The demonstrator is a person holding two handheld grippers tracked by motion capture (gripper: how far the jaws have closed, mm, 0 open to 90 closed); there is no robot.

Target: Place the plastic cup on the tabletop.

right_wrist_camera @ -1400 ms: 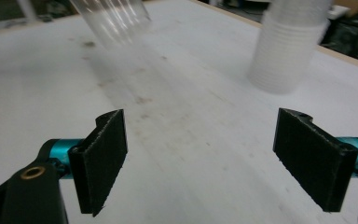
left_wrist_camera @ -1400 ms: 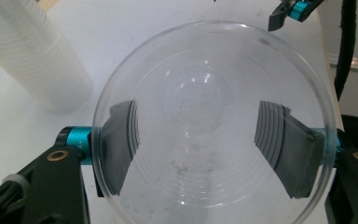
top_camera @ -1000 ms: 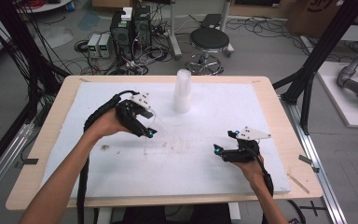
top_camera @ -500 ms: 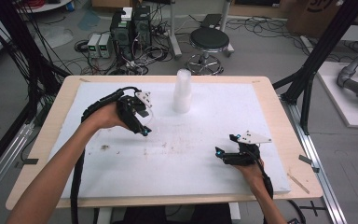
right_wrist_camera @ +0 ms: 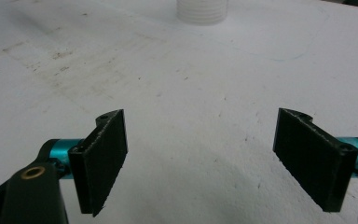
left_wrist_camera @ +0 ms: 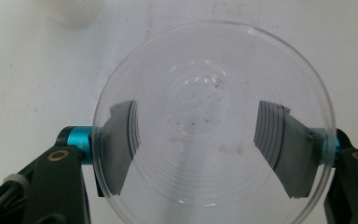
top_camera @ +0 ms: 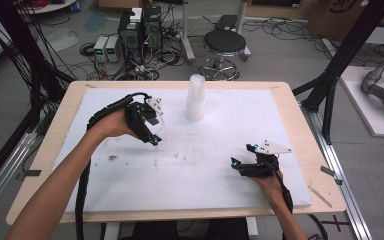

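Gripping a clear cup (left_wrist_camera: 212,126) — left gripper (left_wrist_camera: 200,144) (left gripper view), right gripper (right_wrist_camera: 209,158) parted

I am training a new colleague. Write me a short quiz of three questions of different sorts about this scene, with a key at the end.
1. True or false: the left gripper holds a clear plastic cup between its pads.
2. Multiple choice: the right gripper is
A. shut on a cup
B. open with nothing between its pads
C. shut on a cable
3. Short answer: what stands on the white table near its far edge?

Key
1. True. The left gripper view looks through the cup, with a pad at each side of it.
2. B.
3. A stack of cups, upright, apart from both grippers.
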